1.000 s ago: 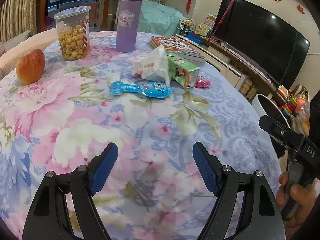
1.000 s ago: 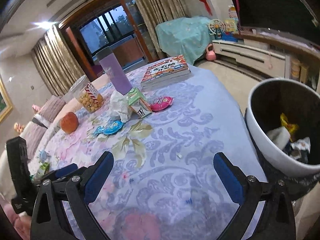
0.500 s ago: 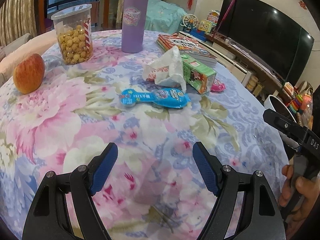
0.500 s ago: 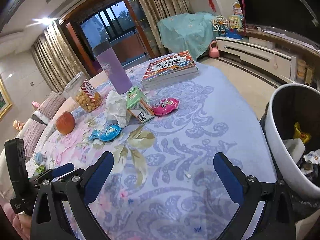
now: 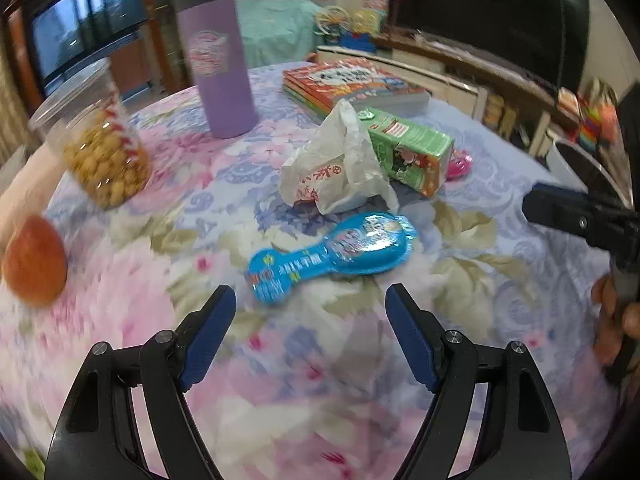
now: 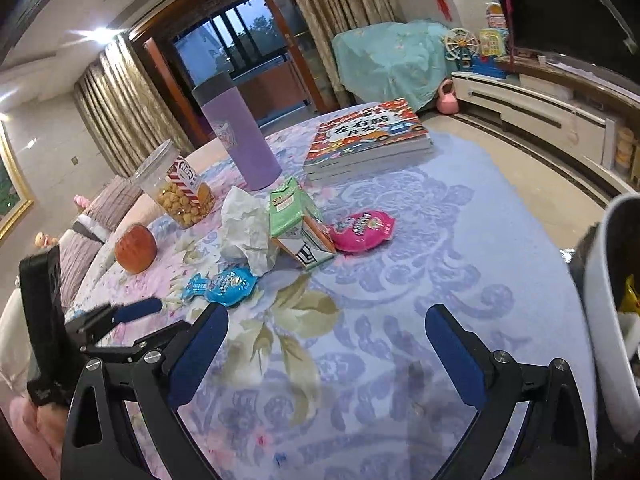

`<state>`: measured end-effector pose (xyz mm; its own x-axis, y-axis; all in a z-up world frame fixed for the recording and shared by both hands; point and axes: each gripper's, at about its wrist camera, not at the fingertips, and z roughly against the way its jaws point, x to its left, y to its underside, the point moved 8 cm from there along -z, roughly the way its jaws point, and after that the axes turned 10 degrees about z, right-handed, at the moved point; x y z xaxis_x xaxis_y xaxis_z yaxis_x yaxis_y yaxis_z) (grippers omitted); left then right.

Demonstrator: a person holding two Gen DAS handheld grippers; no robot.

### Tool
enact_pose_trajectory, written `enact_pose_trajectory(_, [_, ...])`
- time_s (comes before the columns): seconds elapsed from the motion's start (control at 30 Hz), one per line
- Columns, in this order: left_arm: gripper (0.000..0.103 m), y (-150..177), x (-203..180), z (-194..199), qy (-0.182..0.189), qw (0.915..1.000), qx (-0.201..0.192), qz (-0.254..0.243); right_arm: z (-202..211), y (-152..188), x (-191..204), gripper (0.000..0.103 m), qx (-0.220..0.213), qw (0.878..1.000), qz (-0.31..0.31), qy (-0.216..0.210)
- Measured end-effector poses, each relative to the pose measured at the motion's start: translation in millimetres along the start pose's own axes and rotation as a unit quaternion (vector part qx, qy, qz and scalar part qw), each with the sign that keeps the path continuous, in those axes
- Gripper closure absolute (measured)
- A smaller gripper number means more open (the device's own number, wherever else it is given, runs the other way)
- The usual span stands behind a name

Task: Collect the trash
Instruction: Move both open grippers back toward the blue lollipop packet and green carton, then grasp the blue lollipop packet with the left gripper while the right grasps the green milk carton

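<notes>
On the flowered tablecloth lies a blue snack wrapper (image 5: pixel 332 256) (image 6: pixel 224 284), just ahead of my left gripper (image 5: pixel 310 308), which is open and empty. Behind the wrapper sit a crumpled white paper bag (image 5: pixel 340 168) (image 6: pixel 248 228), a green drink carton (image 5: pixel 408 148) (image 6: pixel 298 220) on its side and a pink wrapper (image 5: pixel 460 166) (image 6: pixel 362 230). My right gripper (image 6: pixel 326 336) hangs open over bare cloth, well short of the trash. A white bin (image 6: pixel 612 320) with trash inside stands at the right edge.
An apple (image 5: pixel 34 266) (image 6: pixel 135 248), a jar of snacks (image 5: pixel 100 148) (image 6: pixel 180 192), a purple tumbler (image 5: pixel 218 56) (image 6: pixel 240 140) and a stack of books (image 5: pixel 352 84) (image 6: pixel 368 136) stand further back. The other hand-held gripper (image 5: pixel 580 216) shows at the right of the left wrist view.
Both grippers have moved forward over the table toward the trash, which now looks larger and closer. The left view has rolled. Both stay open and empty.
</notes>
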<state>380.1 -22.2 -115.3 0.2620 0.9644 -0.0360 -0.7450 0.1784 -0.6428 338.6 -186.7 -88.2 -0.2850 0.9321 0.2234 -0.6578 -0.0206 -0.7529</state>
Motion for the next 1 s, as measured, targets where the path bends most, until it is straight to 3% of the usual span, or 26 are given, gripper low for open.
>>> enact_pose_trajectory(0.33, [0.026, -10.3, -6.6, -28.7, 0.025, 0.9966, 0.02, -0.076, -40.4, -23.5, 3.1, 0.015, 0.012, 0.999, 0.029, 0.0])
enact_pose_trajectory(0.43, [0.044, -7.0, -12.2, -28.0, 0.046, 0.9955, 0.025, -0.079, -55.6, -29.5, 6.9, 0.018, 0.02, 0.999, 0.039, -0.008])
enact_pose_trajectory(0.5, [0.062, -4.4, -17.8, -26.0, 0.056, 0.9944, 0.027, -0.085, -61.4, -31.1, 9.2, 0.022, 0.024, 0.999, 0.047, -0.007])
enact_pose_trajectory(0.6, [0.083, 0.2, -28.5, -21.3, 0.059, 0.993, 0.029, -0.099, -70.3, -32.3, 10.0, 0.044, 0.032, 0.998, 0.052, -0.002])
enact_pose_trajectory(0.63, [0.083, 1.9, -31.1, -19.7, 0.053, 0.993, 0.028, -0.102, -72.5, -31.7, 9.8, 0.059, 0.037, 0.998, 0.05, -0.003])
enact_pose_trajectory(0.7, [0.083, 4.2, -34.2, -15.5, 0.044, 0.9934, 0.025, -0.103, -72.5, -29.9, 7.9, 0.066, 0.04, 0.998, 0.046, 0.0])
enact_pose_trajectory(1.0, [0.084, 29.4, -42.2, 14.8, 0.06, 0.9969, 0.024, -0.043, -22.7, -12.6, -0.7, 0.066, 0.013, 1.0, 0.013, -0.01])
